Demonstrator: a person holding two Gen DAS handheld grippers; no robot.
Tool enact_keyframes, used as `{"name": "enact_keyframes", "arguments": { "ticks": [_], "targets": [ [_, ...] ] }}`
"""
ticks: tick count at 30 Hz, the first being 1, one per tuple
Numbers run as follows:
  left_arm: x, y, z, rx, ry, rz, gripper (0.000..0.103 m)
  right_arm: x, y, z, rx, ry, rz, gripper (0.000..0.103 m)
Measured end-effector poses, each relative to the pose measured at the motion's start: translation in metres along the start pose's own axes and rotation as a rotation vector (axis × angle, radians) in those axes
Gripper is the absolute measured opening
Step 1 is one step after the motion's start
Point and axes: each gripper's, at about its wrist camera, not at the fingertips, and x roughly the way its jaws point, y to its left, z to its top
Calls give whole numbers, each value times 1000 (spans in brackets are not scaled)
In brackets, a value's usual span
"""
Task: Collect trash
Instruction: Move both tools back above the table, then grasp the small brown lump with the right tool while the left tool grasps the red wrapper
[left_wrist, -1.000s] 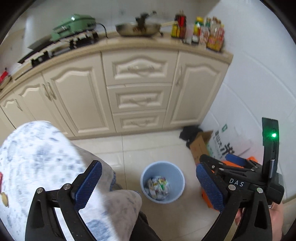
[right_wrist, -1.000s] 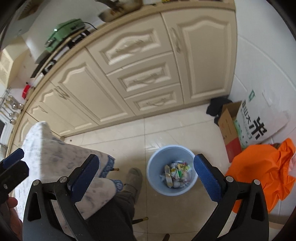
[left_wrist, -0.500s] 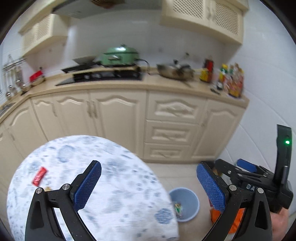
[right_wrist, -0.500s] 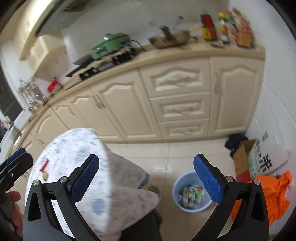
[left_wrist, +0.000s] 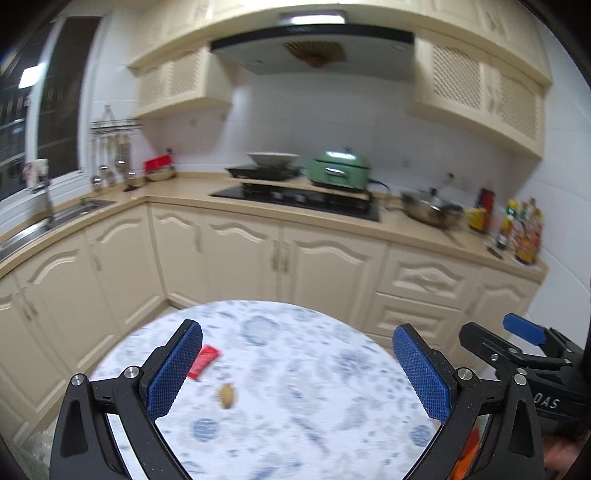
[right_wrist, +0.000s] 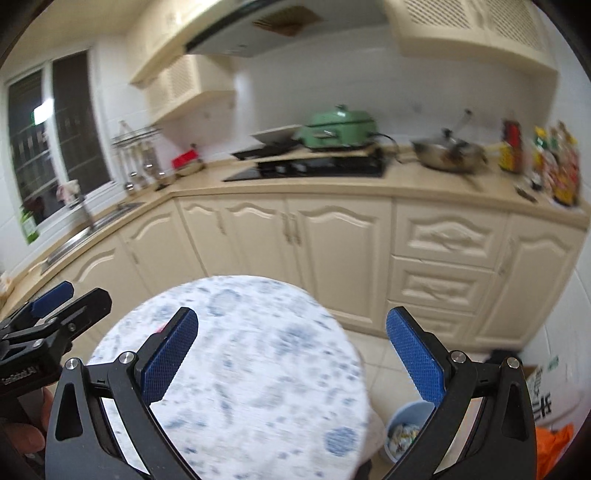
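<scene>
Wrapper (left_wrist: 204, 362), red, lies just beside the spread left hand-held gripper (left_wrist: 299, 373), its long axis running near-left to far-right; the right hand-held gripper (right_wrist: 291, 356), spread too, is farther.

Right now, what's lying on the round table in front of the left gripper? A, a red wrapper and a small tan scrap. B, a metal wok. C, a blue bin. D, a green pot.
A: the red wrapper and small tan scrap lie on the round table, between the open left gripper's pads.

Even, soft indoor light; both fisheye views motion-blurred, edges bowed and ringed by dark vignette
</scene>
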Motion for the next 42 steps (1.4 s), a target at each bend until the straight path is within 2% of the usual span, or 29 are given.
{"name": "enact_keyframes", "arguments": {
  "ticks": [5,13,18,20,25,34,37,40,42],
  "targets": [
    [-27,23,-13,-45,-24,80,102,5,47,5,-74,-8,72,103],
    [-50,51,-21,-102,-32,166,102,15,100,1,-152,3,142,103],
    [-46,71,-18,-111,-29,214,102,26,128,-3,-186,17,178,103],
    [-39,92,-16,-123,-18,227,102,35,139,-7,-202,35,193,103],
    [-20,115,-22,-152,26,261,102,67,158,-24,-223,104,225,103],
    [41,159,-35,-191,134,278,102,142,171,-65,-259,261,197,101],
    [62,165,-40,-188,168,281,102,170,169,-80,-247,326,194,98],
    [89,172,-37,-185,206,277,102,196,170,-92,-246,379,193,90],
    [107,177,-35,-180,226,275,102,213,170,-100,-246,410,188,81]
  ]
}}
